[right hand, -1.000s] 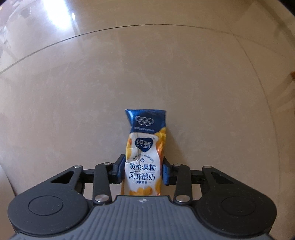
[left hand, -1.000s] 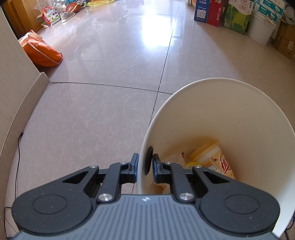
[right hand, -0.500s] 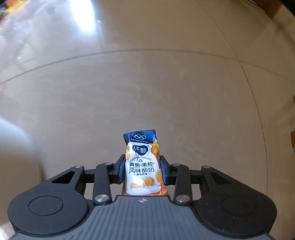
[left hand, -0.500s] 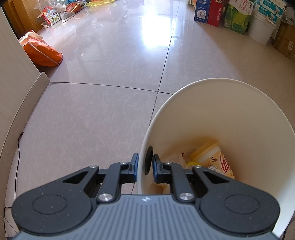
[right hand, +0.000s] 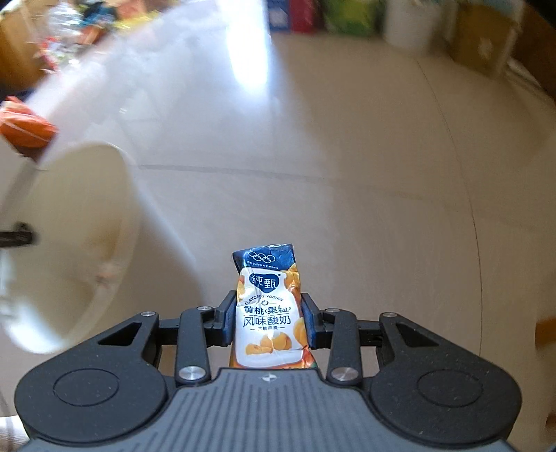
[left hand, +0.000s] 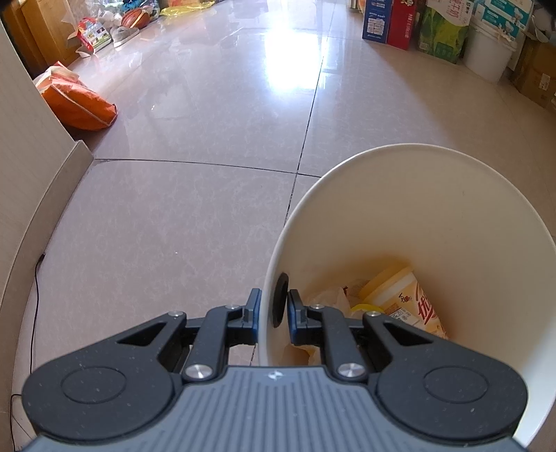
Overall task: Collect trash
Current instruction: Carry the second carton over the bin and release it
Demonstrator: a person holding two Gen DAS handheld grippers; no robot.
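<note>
Between the right gripper (right hand: 267, 321) fingers: yogurt pouch (right hand: 268, 313), clamped, held clear of the tiled floor (right hand: 365, 194). Left gripper (left hand: 272, 313) pinches the white bin (left hand: 451, 215) wall; wrappers (left hand: 406, 302) lie inside.

A glossy tiled floor (left hand: 194, 215) carries the clutter at its edges. An orange bag (left hand: 78, 104) lies against the left wall. Along the far right edge stand a blue carton (left hand: 377, 21), a green package (left hand: 441, 33) and a white bucket (left hand: 486, 54). A thin black cable (left hand: 34, 295) trails down the left edge.
</note>
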